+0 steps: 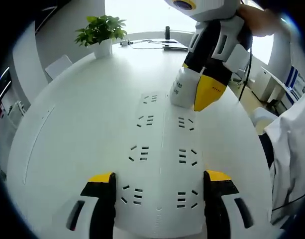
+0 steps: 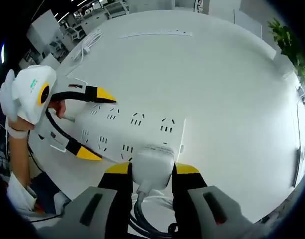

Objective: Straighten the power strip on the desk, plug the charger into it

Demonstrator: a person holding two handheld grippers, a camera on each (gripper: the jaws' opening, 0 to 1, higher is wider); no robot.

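Note:
A wide white power strip [image 1: 162, 144] with two rows of sockets lies flat on the white desk [image 1: 72, 114]. My left gripper [image 1: 159, 179] straddles its near end, with the yellow-tipped jaws against both long sides. In the right gripper view the left gripper [image 2: 101, 125] holds the strip [image 2: 142, 132] at its far-left end. My right gripper [image 2: 152, 170] is shut on a white charger [image 2: 152, 160], whose cable hangs down between the jaws. The charger [image 1: 181, 89] rests against the strip's far right socket. How deep its pins sit cannot be seen.
A potted plant [image 1: 100, 32] stands at the desk's far side, with cables and dark items [image 1: 167, 45] behind it. A second long strip [image 2: 154, 34] and a white cable [image 2: 90, 42] lie further off. A person's white sleeve [image 1: 291, 144] is at the right.

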